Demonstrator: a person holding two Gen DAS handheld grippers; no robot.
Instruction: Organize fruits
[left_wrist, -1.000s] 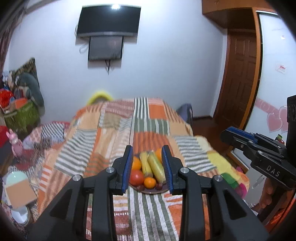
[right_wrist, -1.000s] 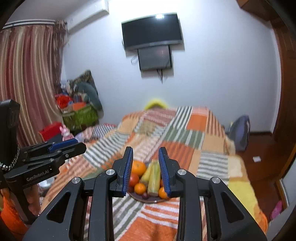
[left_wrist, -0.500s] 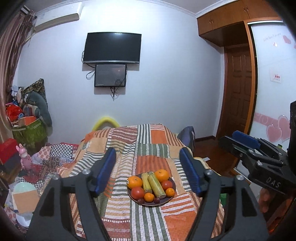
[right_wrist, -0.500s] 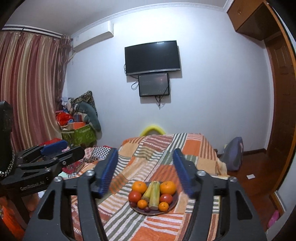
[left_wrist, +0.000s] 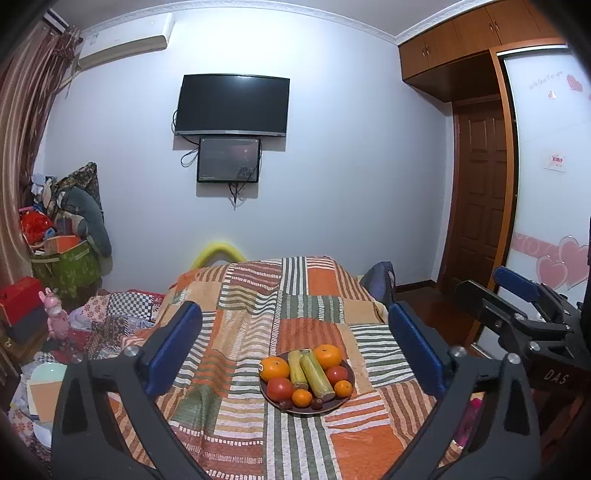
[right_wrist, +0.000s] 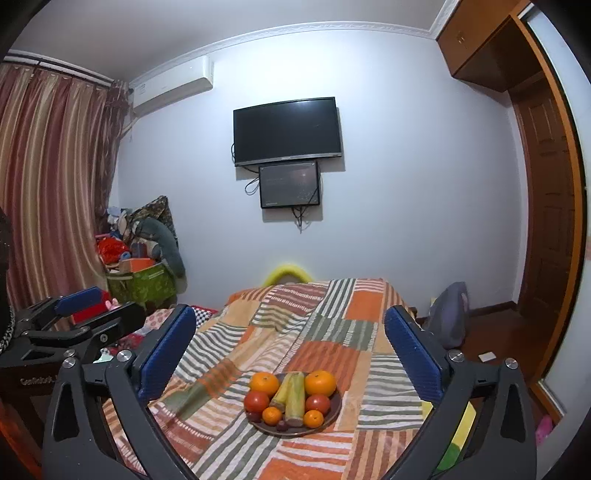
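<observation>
your left gripper and right gripper both hang short of the plate on the striped blanket, jaws opening wide and empty, neither clearly nearer; its two sugarcane pieces point away from you, the small dark fruits at its near rim being hard to identify.

Black TV on white wall, smaller dark screen directly below. Air conditioner near ceiling. Striped curtain at left. Patchwork bedspread. Brown wooden door at right.
</observation>
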